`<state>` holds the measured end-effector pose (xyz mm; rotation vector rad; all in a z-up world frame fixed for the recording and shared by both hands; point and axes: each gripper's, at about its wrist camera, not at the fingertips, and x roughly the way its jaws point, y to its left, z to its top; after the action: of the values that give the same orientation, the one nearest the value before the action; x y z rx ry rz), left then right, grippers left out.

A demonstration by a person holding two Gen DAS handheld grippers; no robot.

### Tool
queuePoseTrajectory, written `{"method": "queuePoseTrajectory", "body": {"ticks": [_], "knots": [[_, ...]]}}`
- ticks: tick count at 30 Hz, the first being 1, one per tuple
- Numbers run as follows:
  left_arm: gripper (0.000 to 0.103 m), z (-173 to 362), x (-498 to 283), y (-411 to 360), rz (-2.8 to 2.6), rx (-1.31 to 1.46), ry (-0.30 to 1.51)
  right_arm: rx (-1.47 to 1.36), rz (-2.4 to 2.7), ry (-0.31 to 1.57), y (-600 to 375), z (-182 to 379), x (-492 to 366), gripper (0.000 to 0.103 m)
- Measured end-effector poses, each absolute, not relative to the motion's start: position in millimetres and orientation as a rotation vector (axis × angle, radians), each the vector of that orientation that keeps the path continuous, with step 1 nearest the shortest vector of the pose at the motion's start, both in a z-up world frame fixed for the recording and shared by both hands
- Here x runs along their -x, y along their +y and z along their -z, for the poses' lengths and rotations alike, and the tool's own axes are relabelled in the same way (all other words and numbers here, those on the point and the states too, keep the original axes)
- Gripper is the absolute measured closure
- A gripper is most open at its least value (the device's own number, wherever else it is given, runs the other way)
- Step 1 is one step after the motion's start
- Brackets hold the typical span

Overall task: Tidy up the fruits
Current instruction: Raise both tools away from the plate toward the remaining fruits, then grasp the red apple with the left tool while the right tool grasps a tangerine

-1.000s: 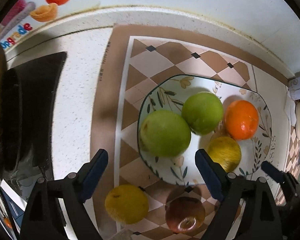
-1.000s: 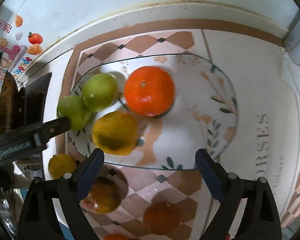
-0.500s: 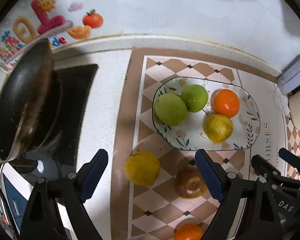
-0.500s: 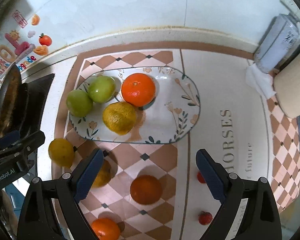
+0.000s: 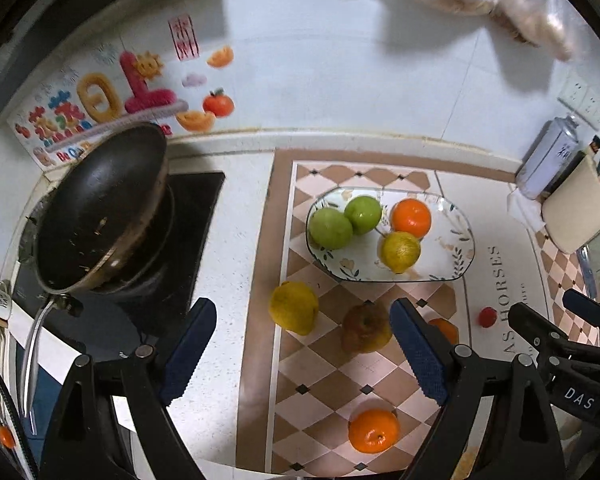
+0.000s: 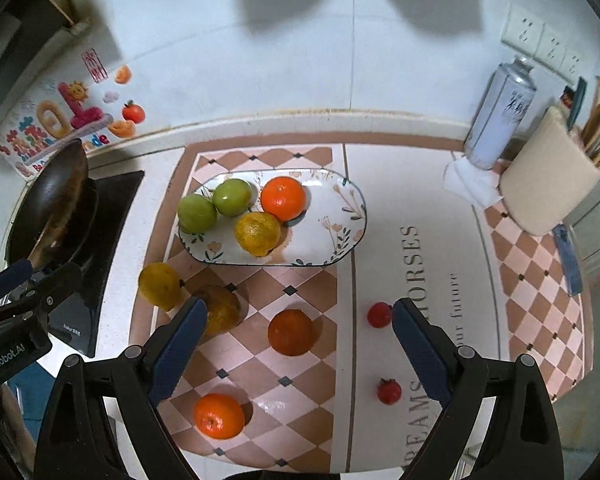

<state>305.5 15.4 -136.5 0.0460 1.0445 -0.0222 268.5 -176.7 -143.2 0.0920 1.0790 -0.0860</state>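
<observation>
Both tongs open and empty, hovering above the desk: left tongs (image 5: 302, 350), right tongs (image 6: 296, 346). Plate (image 6: 340, 220) near the desk's back edge holds four fruits. Loose on the mat: lemon (image 6: 159, 284), apple (image 6: 220, 309), two oranges (image 6: 291, 332), (image 6: 219, 416). You're between picks; next, lower onto one and close.

Floral plate (image 6: 352, 216), pink-brown checkered mat (image 6: 300, 280)

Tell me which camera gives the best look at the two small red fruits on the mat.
The right wrist view: both small red fruits lie unobstructed on the mat. The left wrist view shows only one; the other cannot be seen there.
</observation>
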Motion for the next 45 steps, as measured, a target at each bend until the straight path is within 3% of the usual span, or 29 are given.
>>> {"method": "queuePoseTrajectory", "body": {"ticks": [14,26,33,36,43,45], "knots": [[0.014,89,-247,10,0.049,-0.012,0.923,-0.080,0.084,0.957,-171,88,-205,0.007],[0.014,86,-238,9,0.022,-0.005,0.902,-0.158,0.071,0.943,-181,84,-202,0.007],[0.014,114,-262,8,-0.030,-0.038,0.956,-0.270,0.071,1.041,-204,133,-231,0.007],[0.002,139,-276,5,-0.050,-0.062,1.014,-0.341,0.059,1.116,-214,171,-248,0.007],[0.002,203,-309,-6,-0.040,-0.072,1.193,-0.455,0.033,1.292,-219,267,-284,0.008],[0.002,221,-320,-8,-0.032,-0.056,1.254,-0.451,0.029,1.328,-215,287,-294,0.013]]}}
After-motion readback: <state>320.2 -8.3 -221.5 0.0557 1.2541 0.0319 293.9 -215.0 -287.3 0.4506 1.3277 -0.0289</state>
